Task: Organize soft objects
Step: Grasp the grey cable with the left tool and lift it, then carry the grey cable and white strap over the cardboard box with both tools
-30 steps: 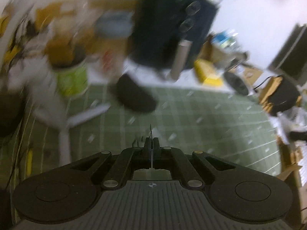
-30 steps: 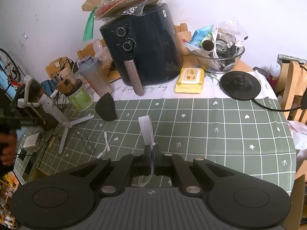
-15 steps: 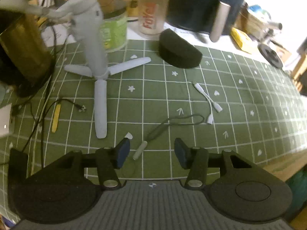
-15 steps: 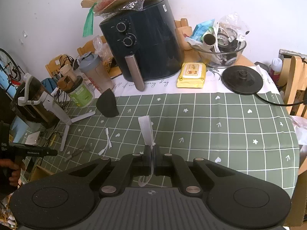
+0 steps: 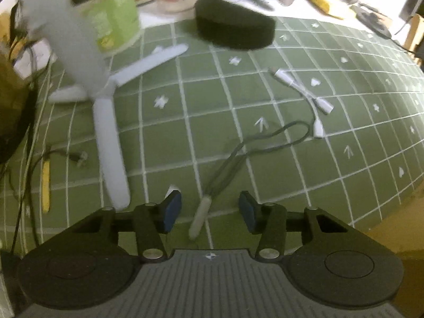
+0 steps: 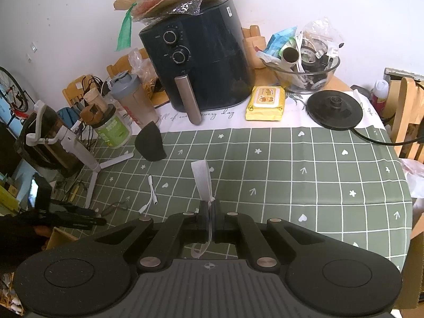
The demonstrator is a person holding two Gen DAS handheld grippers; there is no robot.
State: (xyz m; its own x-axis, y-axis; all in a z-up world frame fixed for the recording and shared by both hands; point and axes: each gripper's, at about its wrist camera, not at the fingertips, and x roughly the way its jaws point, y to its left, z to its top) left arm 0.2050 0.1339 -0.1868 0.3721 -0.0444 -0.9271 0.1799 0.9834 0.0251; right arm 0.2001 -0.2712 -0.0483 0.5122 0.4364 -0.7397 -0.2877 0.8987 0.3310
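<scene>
A dark grey lanyard cord [image 5: 238, 156] with a pale sleeve at its near end lies on the green checked tablecloth [image 5: 201, 100]. My left gripper [image 5: 209, 206] hangs low over it, jaws closing, the pale end between the blue pads [image 5: 172, 208] but untouched. In the right wrist view, my right gripper [image 6: 210, 209] is shut on a white fabric strap [image 6: 202, 180] that stands up above the fingers. The left gripper [image 6: 95, 218] shows there at the far left, over the lanyard [image 6: 116, 208].
A white adapter cable [image 5: 304, 92], a black foam wedge [image 5: 235, 29] and a white tripod [image 5: 108, 132] lie around the lanyard. A green jar [image 5: 116, 23], a black air fryer [image 6: 201, 61], yellow wipes [image 6: 266, 103], a kettle base [image 6: 334, 108] and a glass bowl [image 6: 302, 71] line the back.
The left gripper has opened and dropped towards the table, closing in on the lanyard's pale end. The right gripper has kept still with the strap in it.
</scene>
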